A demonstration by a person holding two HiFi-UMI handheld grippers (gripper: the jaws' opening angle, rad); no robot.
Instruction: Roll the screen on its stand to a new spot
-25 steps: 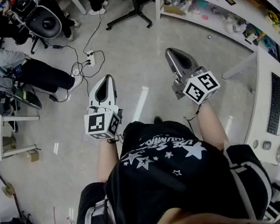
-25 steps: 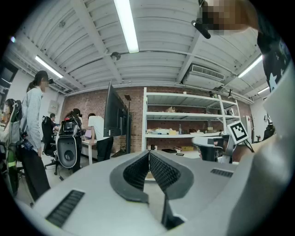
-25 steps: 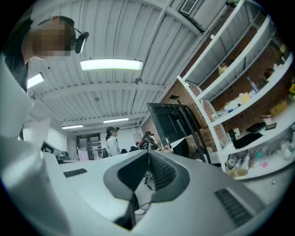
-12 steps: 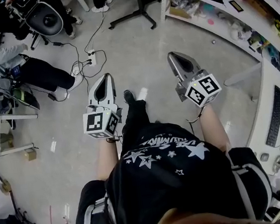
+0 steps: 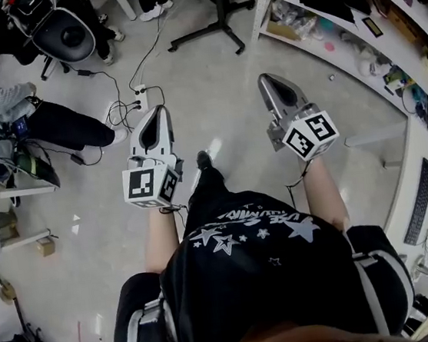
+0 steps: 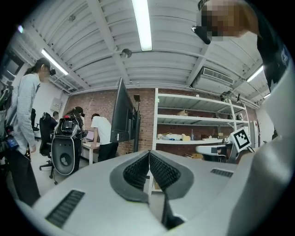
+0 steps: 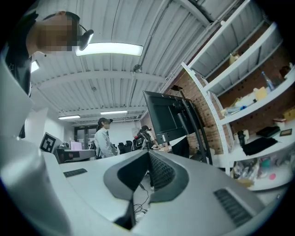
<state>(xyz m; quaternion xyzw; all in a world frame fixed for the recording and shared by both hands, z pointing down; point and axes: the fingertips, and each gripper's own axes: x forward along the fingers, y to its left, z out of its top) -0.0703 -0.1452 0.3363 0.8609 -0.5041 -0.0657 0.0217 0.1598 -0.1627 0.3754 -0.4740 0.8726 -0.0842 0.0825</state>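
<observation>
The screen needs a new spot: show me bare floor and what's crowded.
Bare floor lies ahead, between the cables and the white shelves. Crowded at upper left: office chair, a seated person, the cables.

From above, a person in a black shirt with white stars (image 5: 257, 238) holds both grippers out level over a pale grey floor (image 5: 212, 89). The left gripper (image 5: 161, 109) and the right gripper (image 5: 265, 79) sit well apart, each tapering to a closed tip with nothing in it. One dark shoe (image 5: 203, 160) steps forward between them. Ahead, the black legs of a stand (image 5: 208, 29) spread beside a curved white shelf (image 5: 313, 34) of small items. A power strip (image 5: 139, 90) with looping cables lies near a seated person's legs (image 5: 65, 124). A keyboard (image 5: 420, 191) rests on a white desk at right.
</observation>
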